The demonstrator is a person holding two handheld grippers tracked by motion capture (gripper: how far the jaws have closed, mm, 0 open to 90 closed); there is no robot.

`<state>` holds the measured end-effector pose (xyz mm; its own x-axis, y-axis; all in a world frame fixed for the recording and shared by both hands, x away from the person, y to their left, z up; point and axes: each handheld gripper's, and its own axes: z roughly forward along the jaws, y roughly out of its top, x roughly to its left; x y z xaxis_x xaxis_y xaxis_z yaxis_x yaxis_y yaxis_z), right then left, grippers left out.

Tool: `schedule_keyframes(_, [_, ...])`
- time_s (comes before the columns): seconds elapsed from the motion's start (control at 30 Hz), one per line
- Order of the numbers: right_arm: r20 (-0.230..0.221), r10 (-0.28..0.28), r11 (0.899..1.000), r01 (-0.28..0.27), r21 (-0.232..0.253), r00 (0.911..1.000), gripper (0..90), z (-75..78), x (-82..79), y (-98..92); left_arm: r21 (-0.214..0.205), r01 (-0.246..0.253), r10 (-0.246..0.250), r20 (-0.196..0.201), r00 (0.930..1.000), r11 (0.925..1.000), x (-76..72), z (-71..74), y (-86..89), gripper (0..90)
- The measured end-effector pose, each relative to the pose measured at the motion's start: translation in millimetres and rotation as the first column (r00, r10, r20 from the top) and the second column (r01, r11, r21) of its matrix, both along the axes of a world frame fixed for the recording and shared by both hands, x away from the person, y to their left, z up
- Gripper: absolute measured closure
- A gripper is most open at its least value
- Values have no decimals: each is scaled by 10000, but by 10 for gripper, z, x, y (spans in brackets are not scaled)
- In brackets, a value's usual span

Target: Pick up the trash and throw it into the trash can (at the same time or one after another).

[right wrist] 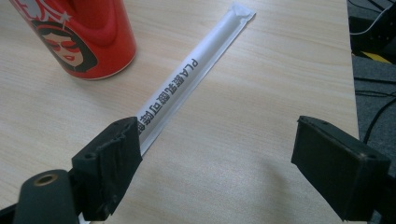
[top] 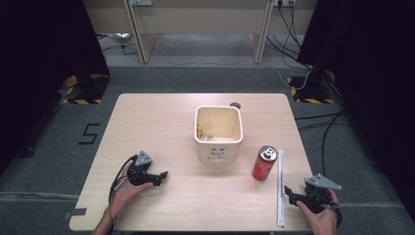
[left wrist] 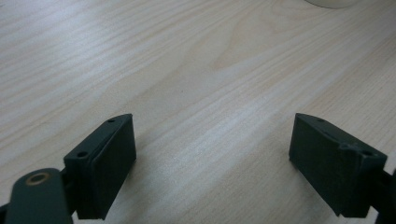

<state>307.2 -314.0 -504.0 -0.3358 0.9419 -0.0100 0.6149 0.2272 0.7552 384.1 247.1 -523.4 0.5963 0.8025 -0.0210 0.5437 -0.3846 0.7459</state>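
A pale wooden table (top: 161, 122) stands on grey carpet, with desk legs and trailing cables beyond its far edge. Taking the red soda can (top: 265, 163) as the landmark: it stands upright on the table's right half, its top unopened as far as the high view lets one tell. Just beside the can, on its right, a paper-wrapped straw (top: 280, 188) lies flat and runs towards the near edge of the table. To the can's left and a little farther back sits a cream square tub (top: 219, 132), open at the top.

The right gripper (top: 293, 192) hovers near the can, to its near right, above the lower part of the straw. Its jaws stand wide apart and hold nothing; in the right gripper view the printed wrapper (right wrist: 187, 88) passes just beside one jaw rather than between the two. The left gripper (top: 157, 177) rests well apart from the can, on the far side of the tub, jaws likewise spread over bare wood with nothing in them.

The work looks to be at its first step, the approach to the straw. The next move probably calls for centring the right jaws across the thin wrapper, lowering close to the tabletop and closing gently, since so flat a thing can easily slip out.
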Motion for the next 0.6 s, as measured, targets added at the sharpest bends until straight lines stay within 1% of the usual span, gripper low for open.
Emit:
schedule_keyframes(0.33, [180, 20, 10000, -19, -17, 9998, 155, 72, -56, 35, 0, 1, -1, -2, 10000, 10000, 0, 0, 0, 139])
schedule_keyframes(0.53, [412, 165, 9999, -164, -19, 9990, 155, 159, -96, 86, 17, 7, -7, 6, 10000, 10000, 0, 1, 1, 139])
schedule_keyframes(0.57, [574, 296, 9996, -294, -39, 9979, 155, 226, -125, 128, -1, 0, 0, -1, 10000, 10000, 0, 0, 0, 139])
schedule_keyframes(0.6, [634, 342, 9994, -339, -47, 9974, 155, 248, -135, 143, 0, 0, 0, 0, 10000, 10000, 0, 0, 0, 139])
